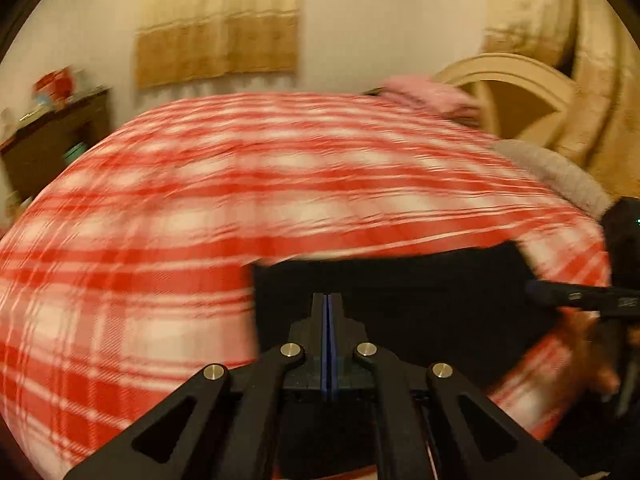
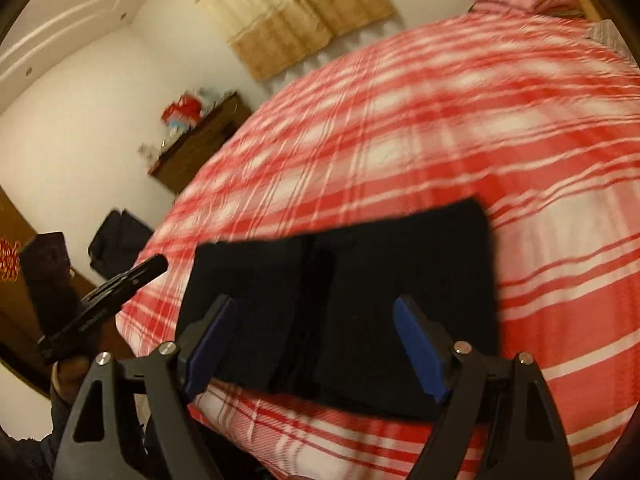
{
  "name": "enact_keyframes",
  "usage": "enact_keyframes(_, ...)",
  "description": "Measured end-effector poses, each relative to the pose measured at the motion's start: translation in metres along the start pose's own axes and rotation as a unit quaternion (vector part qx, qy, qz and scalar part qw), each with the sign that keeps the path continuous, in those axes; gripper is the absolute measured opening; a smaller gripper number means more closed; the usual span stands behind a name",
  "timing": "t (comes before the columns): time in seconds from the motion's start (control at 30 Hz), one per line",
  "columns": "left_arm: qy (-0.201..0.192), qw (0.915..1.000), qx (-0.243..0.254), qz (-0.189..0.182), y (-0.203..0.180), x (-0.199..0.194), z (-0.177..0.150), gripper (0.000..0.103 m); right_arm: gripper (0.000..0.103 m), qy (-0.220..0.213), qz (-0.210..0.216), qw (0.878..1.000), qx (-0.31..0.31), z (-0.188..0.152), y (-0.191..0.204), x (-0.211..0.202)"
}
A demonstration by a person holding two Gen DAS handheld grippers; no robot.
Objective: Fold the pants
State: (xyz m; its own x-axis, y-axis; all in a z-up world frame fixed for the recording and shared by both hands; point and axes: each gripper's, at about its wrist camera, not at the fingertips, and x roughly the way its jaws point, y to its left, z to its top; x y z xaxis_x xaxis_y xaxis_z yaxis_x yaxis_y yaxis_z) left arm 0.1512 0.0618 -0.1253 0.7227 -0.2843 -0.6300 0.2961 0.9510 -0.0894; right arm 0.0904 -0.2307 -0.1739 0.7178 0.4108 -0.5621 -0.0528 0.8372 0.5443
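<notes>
Black pants [image 2: 360,264] lie folded into a flat rectangle on the near part of a bed with a red and white plaid blanket [image 2: 440,120]. My right gripper [image 2: 316,304] hovers over their near half, blue pads spread wide and nothing pinched. My left gripper [image 1: 328,300] is shut, its pads pressed flat together with no cloth showing between them. It points at the left part of the pants [image 1: 420,280]. In the right wrist view the left gripper [image 2: 156,264] sits beside the bed's left edge, apart from the pants. One right finger [image 1: 560,294] shows at the far right.
A pink pillow [image 1: 432,94] and a cream headboard [image 1: 512,76] are at the far end of the bed. A brown cabinet [image 2: 200,140] with small items stands by the wall. A dark bag [image 2: 120,240] lies on the floor beside the bed. Beige curtains [image 1: 216,40] hang behind.
</notes>
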Motion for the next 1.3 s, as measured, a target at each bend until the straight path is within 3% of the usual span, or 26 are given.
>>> enact_keyframes(0.13,0.008,0.9986,-0.041,0.032,0.031,0.012,-0.012,0.001,0.084,0.023,-0.012,1.0,0.004,-0.002,0.004,0.022)
enact_keyframes(0.4,0.065,0.9945,-0.08,-0.02,0.05,0.051,-0.034,0.004,0.081,0.042,-0.036,0.998,-0.019,-0.005,0.016,0.046)
enact_keyframes(0.5,0.049,0.9943,-0.091,-0.026,0.055,0.048,-0.037,0.011,0.076,0.041,-0.035,0.998,-0.032,-0.007,0.021,0.049)
enact_keyframes(0.57,0.046,0.9946,-0.088,-0.029,0.054,0.047,-0.037,0.024,0.075,0.043,-0.028,0.998,-0.034,-0.007,0.021,0.051)
enact_keyframes(0.6,0.036,0.9954,-0.086,-0.017,0.052,0.043,-0.036,0.058,0.073,0.043,-0.029,0.998,-0.033,-0.007,0.02,0.052)
enact_keyframes(0.63,0.025,0.9959,-0.087,0.001,0.053,0.039,-0.035,0.103,0.071,0.043,-0.029,0.998,-0.035,-0.006,0.02,0.053)
enact_keyframes(0.67,0.006,0.9958,-0.089,0.018,0.053,0.033,-0.034,0.102,0.069,0.043,-0.025,0.998,-0.037,-0.005,0.021,0.052)
enact_keyframes(0.7,-0.004,0.9953,-0.096,0.013,0.057,0.032,-0.033,0.102,0.069,0.043,-0.018,0.998,-0.037,-0.005,0.022,0.052)
enact_keyframes(0.77,0.007,0.9934,-0.114,-0.007,0.064,0.037,-0.033,0.102,0.069,0.048,-0.016,0.998,-0.04,-0.006,0.023,0.054)
enact_keyframes(0.97,0.016,0.9933,-0.114,-0.01,0.06,0.045,-0.038,0.102,0.066,0.049,-0.026,0.998,-0.038,-0.004,0.026,0.063)
enact_keyframes(1.03,0.013,0.993,-0.116,-0.018,0.059,0.042,-0.038,0.102,0.061,0.05,-0.021,0.998,-0.033,-0.004,0.024,0.064)
enact_keyframes(1.2,-0.015,0.9938,-0.109,-0.011,0.051,0.023,-0.033,0.102,0.021,0.047,0.008,0.999,0.002,0.0,0.009,0.058)
enact_keyframes(1.3,-0.022,0.9956,-0.09,-0.014,0.04,0.019,-0.027,0.102,0.019,0.035,0.03,0.999,0.013,0.004,0.007,0.048)
